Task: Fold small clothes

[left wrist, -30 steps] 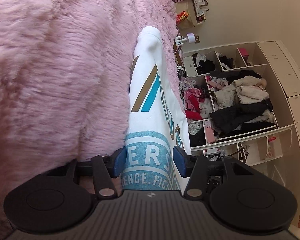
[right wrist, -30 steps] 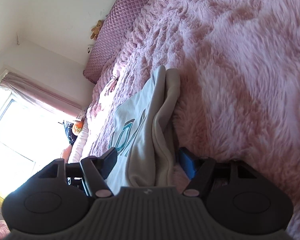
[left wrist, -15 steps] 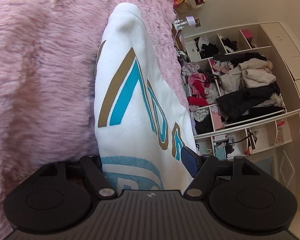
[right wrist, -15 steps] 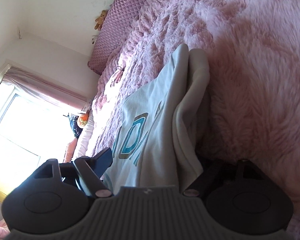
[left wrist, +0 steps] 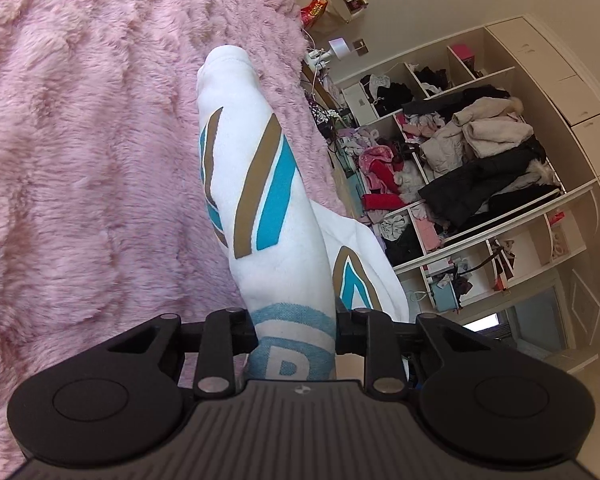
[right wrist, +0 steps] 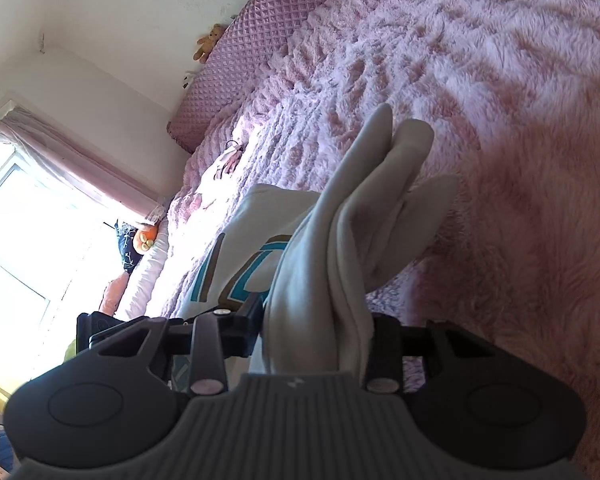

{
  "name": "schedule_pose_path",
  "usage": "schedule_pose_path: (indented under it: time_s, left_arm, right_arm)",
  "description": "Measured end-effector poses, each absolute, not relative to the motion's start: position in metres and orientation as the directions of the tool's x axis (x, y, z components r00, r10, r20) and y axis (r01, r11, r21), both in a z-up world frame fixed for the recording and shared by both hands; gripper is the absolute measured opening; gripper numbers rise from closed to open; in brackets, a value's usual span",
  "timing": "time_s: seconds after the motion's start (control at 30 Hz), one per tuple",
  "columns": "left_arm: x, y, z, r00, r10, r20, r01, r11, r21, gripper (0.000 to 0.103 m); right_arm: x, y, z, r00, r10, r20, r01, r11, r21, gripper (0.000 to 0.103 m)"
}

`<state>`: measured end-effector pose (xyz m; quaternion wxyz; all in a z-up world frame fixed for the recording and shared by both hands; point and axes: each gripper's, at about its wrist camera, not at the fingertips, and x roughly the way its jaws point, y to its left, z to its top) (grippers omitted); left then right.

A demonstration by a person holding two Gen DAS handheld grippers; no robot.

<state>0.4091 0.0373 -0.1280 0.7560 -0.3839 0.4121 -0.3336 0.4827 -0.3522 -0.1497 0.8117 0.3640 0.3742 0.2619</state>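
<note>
My left gripper and right gripper have jaws closing on bunched edges of the white sweatshirt with teal-and-tan lettering, raised above the fluffy pink bed cover. The fold looks only begun; laying over remains.

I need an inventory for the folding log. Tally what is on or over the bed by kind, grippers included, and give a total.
White printed garment: 1
Grippers: 2, the left gripper and the right gripper, each with its jaws closing on bunched garment fabric
Pink furry blanket: 1
Teddy bear on the quilted headboard: 1
Quilted headboard: 1
Total: 6
</note>
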Motion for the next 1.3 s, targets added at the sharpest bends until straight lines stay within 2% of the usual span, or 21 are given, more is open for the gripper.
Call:
schedule_pose_path:
  time_s: [0.33,0.57,0.87,1.07,1.1,1.2,1.3]
  left_arm:
    - [0.334,0.105,-0.041,0.514,-0.775,-0.367,0.233,0.538,-0.81,0.031]
    - [0.278,0.162,-0.03,0.576,-0.731,-0.365,0.193,0.556,-0.809,0.031]
    - [0.26,0.215,-0.109,0.585,-0.729,-0.355,0.081,0.488,-0.869,0.031]
    - [0.262,0.236,-0.191,0.56,-0.705,-0.434,-0.048,0.496,-0.867,0.031]
    - [0.261,0.24,-0.203,0.563,-0.7,-0.438,-0.067,0.49,-0.869,0.032]
    - [0.256,0.255,-0.223,0.592,-0.713,-0.375,-0.086,0.407,-0.909,0.039]
    - [0.256,0.265,-0.221,0.591,-0.717,-0.369,-0.088,0.398,-0.913,0.039]
  right_arm:
    - [0.433,-0.279,-0.065,0.54,0.765,-0.351,-0.292,0.562,0.774,0.035]
    - [0.398,-0.206,-0.048,0.463,0.809,-0.363,-0.365,0.547,0.754,0.035]
    - [0.383,-0.148,-0.103,0.378,0.798,-0.47,-0.344,0.592,0.729,0.035]
    - [0.389,-0.136,-0.183,0.329,0.75,-0.573,-0.259,0.656,0.709,0.036]
    - [0.389,-0.137,-0.195,0.329,0.749,-0.575,-0.245,0.655,0.714,0.038]
    - [0.387,-0.146,-0.217,0.334,0.773,-0.54,-0.21,0.619,0.757,0.046]
    - [0.386,-0.155,-0.225,0.33,0.79,-0.516,-0.187,0.591,0.785,0.049]
